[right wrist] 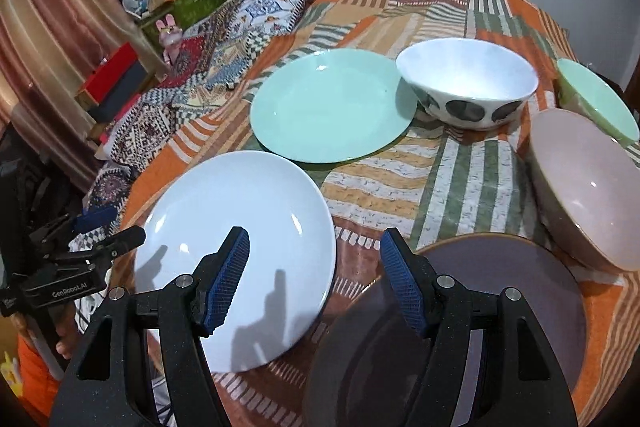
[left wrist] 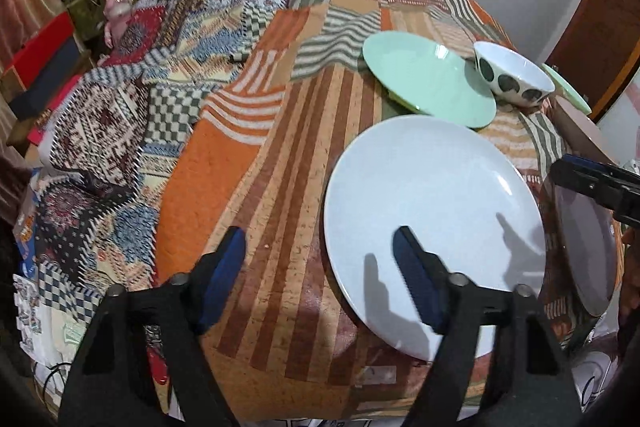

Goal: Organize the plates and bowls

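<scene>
1. The left gripper [left wrist: 320,255] is spread and holds nothing; the white plate [left wrist: 432,211] lies under its right finger.
2. The right gripper [right wrist: 314,257] is likewise spread and empty, between the white plate and the grey plate [right wrist: 500,291].
3. Beyond lie the green plate [right wrist: 332,107], spotted bowl [right wrist: 466,87], pink bowl [right wrist: 588,187] and, probably, a small green bowl [right wrist: 600,103].
4. Nothing is stacked yet; all sorting remains.
</scene>
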Demonstrator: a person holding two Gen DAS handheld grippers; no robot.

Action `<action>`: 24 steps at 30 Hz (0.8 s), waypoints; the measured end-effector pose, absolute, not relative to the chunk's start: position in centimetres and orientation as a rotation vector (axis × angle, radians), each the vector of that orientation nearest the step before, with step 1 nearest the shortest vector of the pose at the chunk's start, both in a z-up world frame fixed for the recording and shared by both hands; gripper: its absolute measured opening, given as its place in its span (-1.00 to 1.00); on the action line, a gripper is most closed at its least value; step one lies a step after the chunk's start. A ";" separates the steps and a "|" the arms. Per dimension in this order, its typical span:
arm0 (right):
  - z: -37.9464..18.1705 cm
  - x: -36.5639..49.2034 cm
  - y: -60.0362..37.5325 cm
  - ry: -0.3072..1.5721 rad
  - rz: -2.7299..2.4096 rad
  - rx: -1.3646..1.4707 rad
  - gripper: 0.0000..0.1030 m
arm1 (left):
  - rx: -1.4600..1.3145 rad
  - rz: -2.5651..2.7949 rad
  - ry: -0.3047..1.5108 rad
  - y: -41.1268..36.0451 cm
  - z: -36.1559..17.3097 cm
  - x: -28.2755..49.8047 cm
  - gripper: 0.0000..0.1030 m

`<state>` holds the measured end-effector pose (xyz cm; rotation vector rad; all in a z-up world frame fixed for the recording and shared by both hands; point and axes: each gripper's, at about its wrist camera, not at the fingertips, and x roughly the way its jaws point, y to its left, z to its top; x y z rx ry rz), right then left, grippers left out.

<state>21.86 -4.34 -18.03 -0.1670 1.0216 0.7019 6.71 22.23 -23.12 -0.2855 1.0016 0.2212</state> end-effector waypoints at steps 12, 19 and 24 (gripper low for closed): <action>-20.6 22.8 -3.0 1.107 0.698 -0.224 -0.11 | -0.380 0.148 1.049 22.9 -25.7 7.0 -0.04; -21.5 23.2 -2.6 1.139 0.687 -0.251 -0.27 | -0.399 0.111 1.051 22.9 -26.0 6.9 -0.05; -21.7 22.7 -1.6 1.129 0.704 -0.304 -0.39 | -0.373 0.096 1.058 22.3 -26.0 7.0 -0.06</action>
